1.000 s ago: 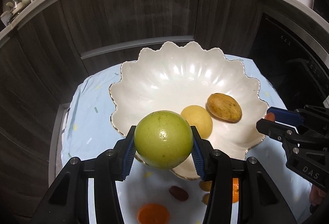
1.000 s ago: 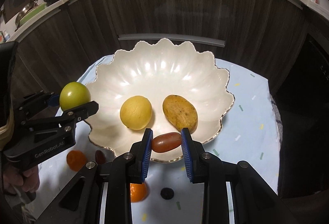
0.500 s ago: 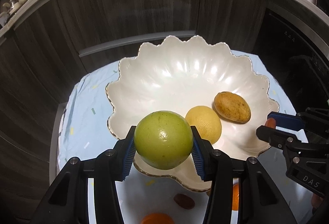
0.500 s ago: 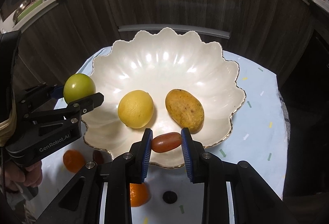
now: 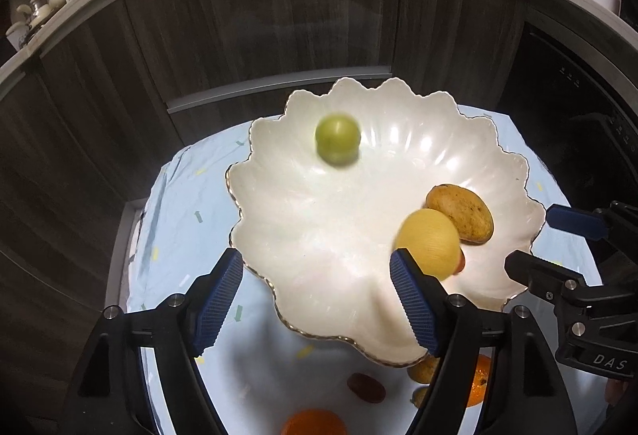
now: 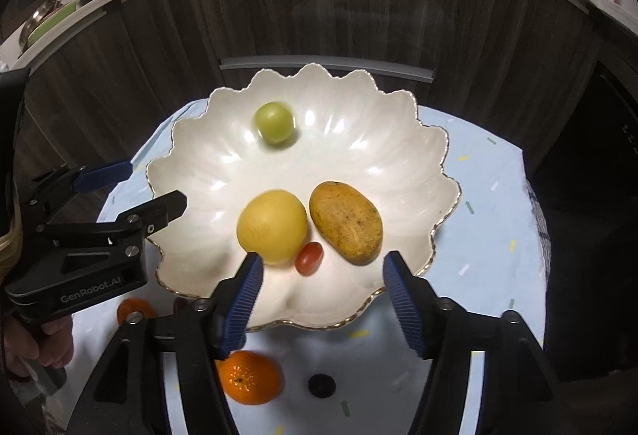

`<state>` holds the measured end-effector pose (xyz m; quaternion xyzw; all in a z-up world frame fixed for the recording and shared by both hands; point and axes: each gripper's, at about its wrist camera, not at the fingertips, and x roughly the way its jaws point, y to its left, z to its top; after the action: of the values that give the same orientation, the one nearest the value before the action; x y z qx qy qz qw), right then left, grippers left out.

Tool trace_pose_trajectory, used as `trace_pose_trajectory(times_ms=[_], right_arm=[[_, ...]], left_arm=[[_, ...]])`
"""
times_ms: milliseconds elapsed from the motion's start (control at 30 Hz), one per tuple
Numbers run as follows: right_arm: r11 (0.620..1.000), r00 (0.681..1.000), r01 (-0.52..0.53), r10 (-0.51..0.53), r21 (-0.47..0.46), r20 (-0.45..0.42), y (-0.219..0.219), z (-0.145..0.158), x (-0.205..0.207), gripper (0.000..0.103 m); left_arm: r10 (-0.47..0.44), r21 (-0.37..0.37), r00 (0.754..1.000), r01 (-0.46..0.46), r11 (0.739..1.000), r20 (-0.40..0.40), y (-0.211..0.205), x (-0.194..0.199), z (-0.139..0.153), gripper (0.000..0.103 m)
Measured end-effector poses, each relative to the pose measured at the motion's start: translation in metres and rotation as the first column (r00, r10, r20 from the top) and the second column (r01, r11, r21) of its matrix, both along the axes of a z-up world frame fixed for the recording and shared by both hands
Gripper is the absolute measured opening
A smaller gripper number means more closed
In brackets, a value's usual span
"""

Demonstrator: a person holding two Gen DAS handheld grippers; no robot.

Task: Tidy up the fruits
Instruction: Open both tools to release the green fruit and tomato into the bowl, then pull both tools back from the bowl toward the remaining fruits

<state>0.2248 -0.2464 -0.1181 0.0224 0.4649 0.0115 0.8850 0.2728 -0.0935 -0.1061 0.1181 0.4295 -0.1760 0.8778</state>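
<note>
Green fruit (image 5: 337, 143) and red tomato (image 6: 309, 258) in bowl (image 6: 398, 164), no longer held; jaws of left gripper (image 5: 317, 295) and right gripper (image 6: 323, 293) opening, wide and empty.

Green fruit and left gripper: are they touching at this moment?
Apart. The left wrist view shows the green fruit lying blurred far back in the white bowl, while the left gripper is opening with nothing between its blue pads.

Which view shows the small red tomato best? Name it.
The right wrist view: the small red tomato lies unobstructed in the bowl, beside the yellow fruit. In the left wrist view, only a sliver peeks from behind that fruit.
</note>
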Motion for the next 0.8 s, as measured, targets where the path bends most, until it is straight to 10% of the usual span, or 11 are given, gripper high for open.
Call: trace_pose_trajectory(times_ms=[800], right_arm=[[0.998,0.998,0.041,-0.038,-0.047,0.051,0.000,0.020,-0.022,0.074]], left_arm=[[0.033,-0.006,0.999,-0.033,0.999,0.033,0.013,-0.024,0.020,0.080]])
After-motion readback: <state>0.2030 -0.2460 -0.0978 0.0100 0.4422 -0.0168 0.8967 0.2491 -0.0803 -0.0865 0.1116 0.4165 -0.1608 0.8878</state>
